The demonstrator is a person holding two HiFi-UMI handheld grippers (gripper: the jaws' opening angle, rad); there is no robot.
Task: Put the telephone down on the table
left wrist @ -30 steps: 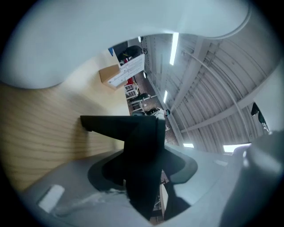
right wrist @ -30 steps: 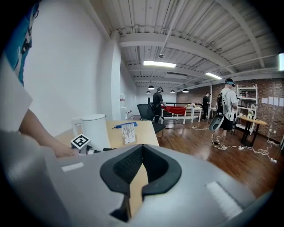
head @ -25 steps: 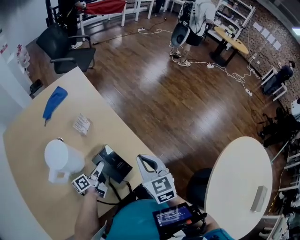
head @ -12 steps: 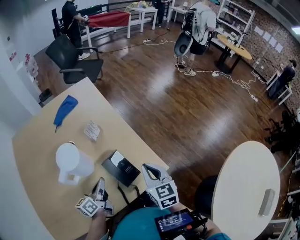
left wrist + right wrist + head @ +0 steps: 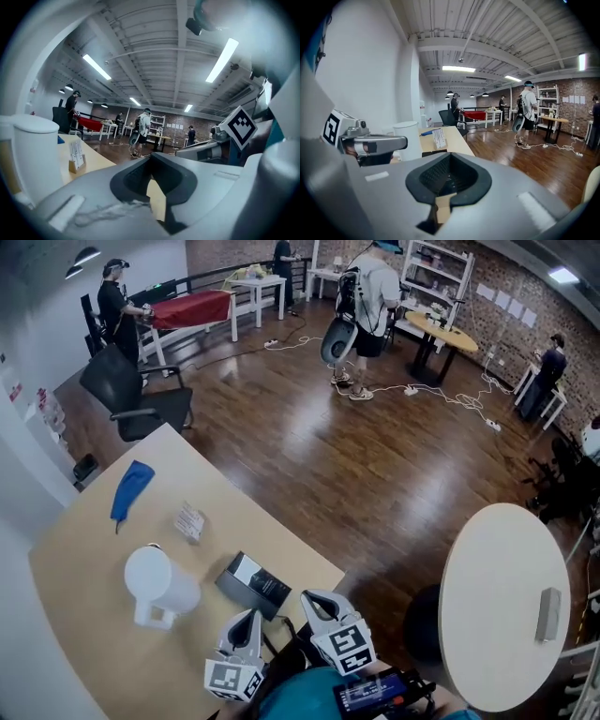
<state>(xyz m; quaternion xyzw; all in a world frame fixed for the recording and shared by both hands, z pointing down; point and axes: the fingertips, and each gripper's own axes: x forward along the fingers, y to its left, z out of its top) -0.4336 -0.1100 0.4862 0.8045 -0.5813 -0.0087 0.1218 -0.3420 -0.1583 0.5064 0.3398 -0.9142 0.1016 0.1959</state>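
Head view: the black telephone (image 5: 253, 583) lies flat on the light wood counter (image 5: 84, 549), close to the counter's right edge and free of both grippers. A white jug (image 5: 159, 585) stands just to its left. Farther off on the same counter lie a small printed card (image 5: 189, 519) and, beyond that, a blue cloth (image 5: 131, 488).

Left gripper (image 5: 250, 617): held above the near end of the counter, tips pointing away from the person, just short of the telephone's near edge and not touching it. In the left gripper view the jaws of this gripper (image 5: 152, 177) are closed together with nothing between them. The white jug (image 5: 33, 154) stands at the left of that view, and the card (image 5: 76, 154) stands upright in a small holder.

Right gripper (image 5: 311, 597): held beside the left one, at the counter's near right corner, clear of the telephone. In the right gripper view its jaws (image 5: 447, 176) are likewise together, with only a thin slit below the pads through which bare counter shows. No object sits between them. The jug (image 5: 407, 138), card (image 5: 438, 137) and blue cloth (image 5: 429, 132) appear beyond.

Surroundings: dark wood floor (image 5: 309, 456), a black office chair (image 5: 131, 395) past the counter's far end, and a second, round white counter (image 5: 497, 606) at right.
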